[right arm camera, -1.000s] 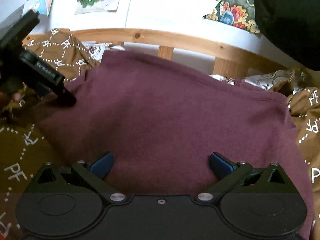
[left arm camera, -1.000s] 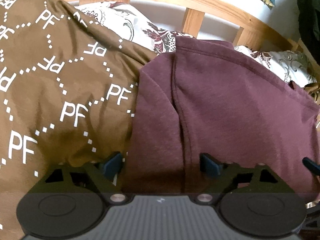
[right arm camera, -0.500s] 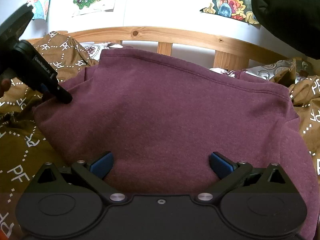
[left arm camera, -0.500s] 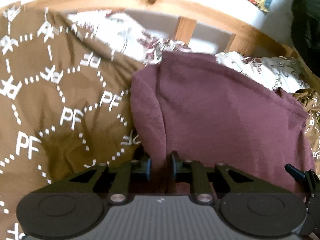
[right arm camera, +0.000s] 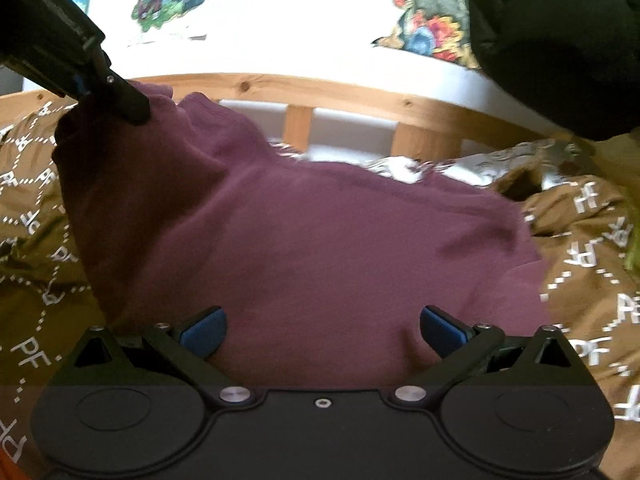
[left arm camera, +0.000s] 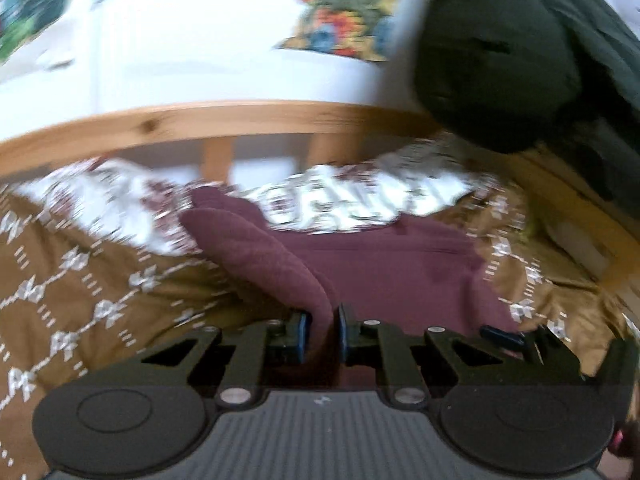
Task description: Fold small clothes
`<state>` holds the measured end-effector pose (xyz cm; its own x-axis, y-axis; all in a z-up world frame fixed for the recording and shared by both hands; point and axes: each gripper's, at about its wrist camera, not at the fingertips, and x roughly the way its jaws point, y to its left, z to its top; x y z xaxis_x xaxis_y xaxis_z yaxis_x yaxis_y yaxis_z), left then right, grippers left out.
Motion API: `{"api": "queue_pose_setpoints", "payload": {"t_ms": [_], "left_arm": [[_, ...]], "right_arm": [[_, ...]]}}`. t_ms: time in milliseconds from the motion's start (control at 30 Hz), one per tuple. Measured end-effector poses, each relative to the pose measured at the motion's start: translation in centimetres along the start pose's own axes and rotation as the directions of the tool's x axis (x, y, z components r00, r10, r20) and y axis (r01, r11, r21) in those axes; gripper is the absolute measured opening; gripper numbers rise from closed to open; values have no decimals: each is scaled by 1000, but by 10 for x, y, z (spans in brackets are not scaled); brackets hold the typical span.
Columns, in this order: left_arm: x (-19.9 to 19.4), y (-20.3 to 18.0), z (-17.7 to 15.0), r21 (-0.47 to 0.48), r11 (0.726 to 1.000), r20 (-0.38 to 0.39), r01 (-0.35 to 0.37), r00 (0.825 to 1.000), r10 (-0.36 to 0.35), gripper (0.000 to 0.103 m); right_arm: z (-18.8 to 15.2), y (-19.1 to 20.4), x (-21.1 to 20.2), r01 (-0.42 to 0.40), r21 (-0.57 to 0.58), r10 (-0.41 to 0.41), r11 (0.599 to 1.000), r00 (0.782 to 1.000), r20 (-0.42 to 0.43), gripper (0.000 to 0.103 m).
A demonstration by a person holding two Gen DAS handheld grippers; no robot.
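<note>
Nearest, the right gripper (right arm camera: 322, 330) hangs with its jaws wide apart over the near edge of the maroon sweatshirt (right arm camera: 304, 248), holding nothing. The left gripper (left arm camera: 322, 334) is closed on a fold of the sweatshirt's left side and holds it raised above the brown bedspread (right arm camera: 592, 264). The rest lies spread toward the wooden headboard (right arm camera: 360, 98). I judge that the folding is only starting: no finished fold shows, and most work is left.

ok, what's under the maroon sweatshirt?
The maroon sweatshirt lies on a brown PF-print duvet, which shows around its edges. Whatever sits directly beneath its middle is covered.
</note>
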<state>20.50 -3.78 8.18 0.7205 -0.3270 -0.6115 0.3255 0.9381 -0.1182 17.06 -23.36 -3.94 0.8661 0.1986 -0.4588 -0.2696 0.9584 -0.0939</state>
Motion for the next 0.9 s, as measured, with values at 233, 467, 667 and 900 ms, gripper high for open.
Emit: {"api": "queue_pose_setpoints", "payload": {"t_ms": [233, 467, 667, 900], "left_arm": [[27, -67, -2, 119, 988, -42, 103, 994, -99, 16], [57, -103, -29, 191, 979, -80, 76, 995, -62, 17], [59, -104, -41, 140, 988, -91, 70, 994, -57, 36], [27, -112, -52, 144, 985, 12, 92, 995, -95, 89]], "right_arm": [[4, -46, -12, 124, 75, -124, 989, 992, -5, 102], [3, -98, -15, 246, 136, -249, 960, 968, 9, 102], [1, -126, -18, 264, 220, -275, 939, 961, 18, 102], [0, -122, -22, 167, 266, -202, 949, 973, 109, 102]]}}
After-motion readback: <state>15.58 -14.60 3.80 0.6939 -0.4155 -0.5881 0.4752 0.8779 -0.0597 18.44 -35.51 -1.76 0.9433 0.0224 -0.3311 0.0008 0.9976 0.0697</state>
